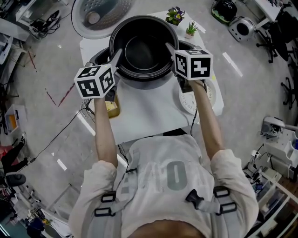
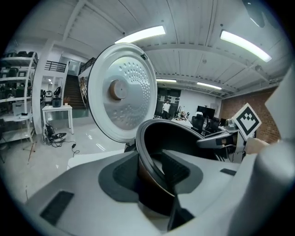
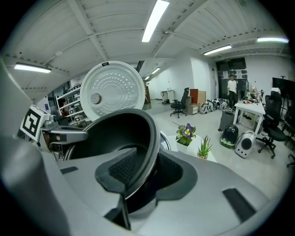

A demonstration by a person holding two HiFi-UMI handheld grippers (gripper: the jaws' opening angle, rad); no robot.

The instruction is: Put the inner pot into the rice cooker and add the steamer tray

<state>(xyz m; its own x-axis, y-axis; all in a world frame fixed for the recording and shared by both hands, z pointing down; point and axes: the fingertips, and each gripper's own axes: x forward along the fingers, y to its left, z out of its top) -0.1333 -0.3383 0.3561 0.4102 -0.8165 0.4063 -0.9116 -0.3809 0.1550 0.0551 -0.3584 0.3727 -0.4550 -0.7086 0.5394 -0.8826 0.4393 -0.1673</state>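
**Desk:** What is being held, and by what?

**Photographer:** The round black metal inner pot [image 1: 142, 51] hangs between two hand-held grippers. The left gripper [image 1: 117, 56] is clenched on the pot's left rim and the right gripper [image 1: 168, 47] on its right rim, each with one pad inside the wall and one outside.

**Desk:** Why grip it on opposite sides?

**Photographer:** It likely keeps the pot level and centred. The pot sits just above the mouth of the grey rice cooker [image 1: 98, 57] on the white table [image 1: 149, 114], not yet seated by my reading. The cooker's round white hinged lid [image 1: 100, 14] stands open behind it, which leaves the way down free.

**Desk:** And the steamer tray?

**Photographer:** A white round perforated piece [image 1: 187, 101] lies on the table under the right forearm. It is probably the tray, waiting within reach until the pot is seated
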